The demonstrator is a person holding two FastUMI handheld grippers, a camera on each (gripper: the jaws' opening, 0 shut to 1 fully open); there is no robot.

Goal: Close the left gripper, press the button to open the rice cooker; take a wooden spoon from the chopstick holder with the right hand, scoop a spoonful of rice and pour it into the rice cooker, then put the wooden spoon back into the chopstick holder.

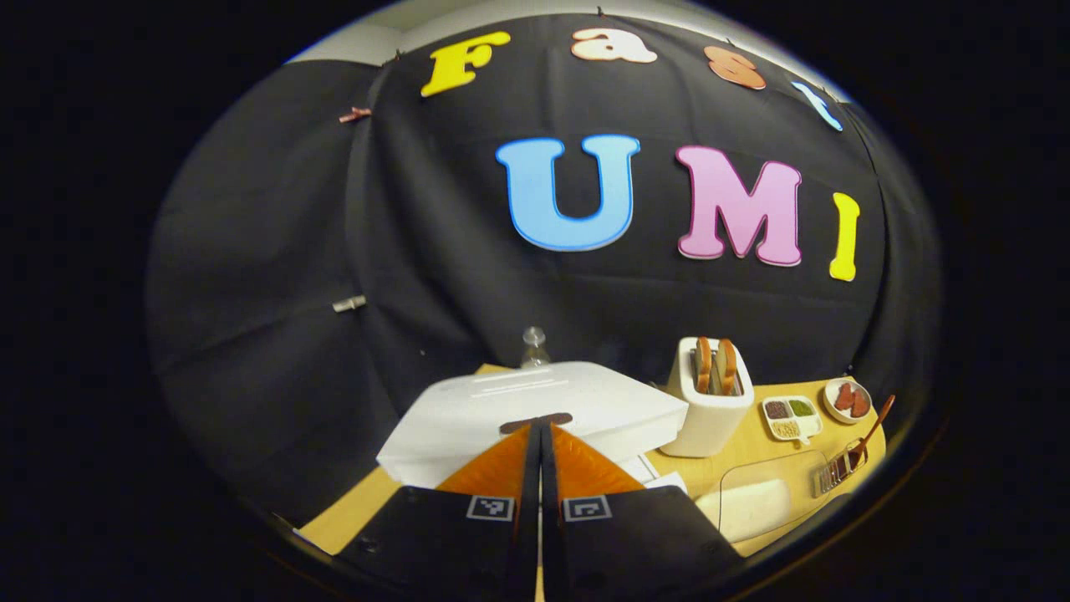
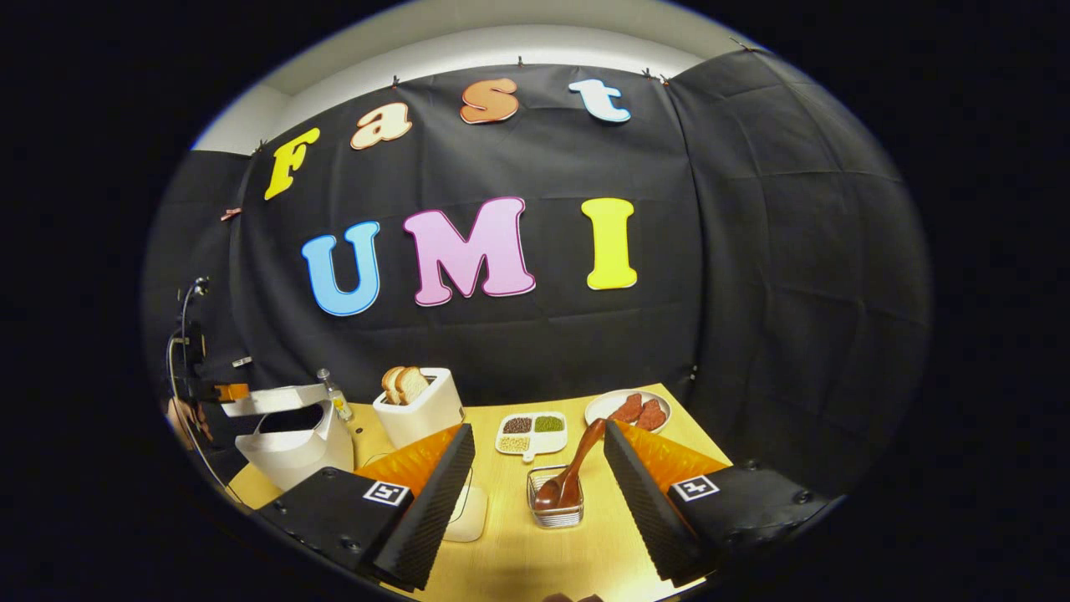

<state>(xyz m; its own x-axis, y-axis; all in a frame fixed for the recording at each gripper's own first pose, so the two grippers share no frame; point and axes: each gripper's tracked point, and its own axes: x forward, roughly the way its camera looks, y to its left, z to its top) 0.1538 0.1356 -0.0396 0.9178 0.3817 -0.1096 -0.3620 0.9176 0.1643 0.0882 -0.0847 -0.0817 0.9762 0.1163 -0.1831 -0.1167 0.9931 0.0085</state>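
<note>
My left gripper (image 1: 539, 425) is shut, its tips against a dark strip on the front of the white rice cooker lid (image 1: 535, 393). In the right gripper view the rice cooker (image 2: 292, 456) stands at the far left with its lid (image 2: 272, 400) lifted over a dark gap, and the left gripper (image 2: 227, 390) is at the lid's edge. My right gripper (image 2: 537, 431) is open, hovering short of the wire chopstick holder (image 2: 556, 510). The wooden spoon (image 2: 577, 460) leans in that holder, bowl down. A clear box of white rice (image 1: 748, 506) lies beside the holder (image 1: 838, 474).
A white toaster (image 2: 422, 410) with bread slices stands behind the cooker. A divided dish of grains (image 2: 531, 433) and a plate of red pieces (image 2: 625, 410) sit at the back of the wooden table (image 2: 518, 560). A small bottle (image 2: 334, 395) stands by the cooker.
</note>
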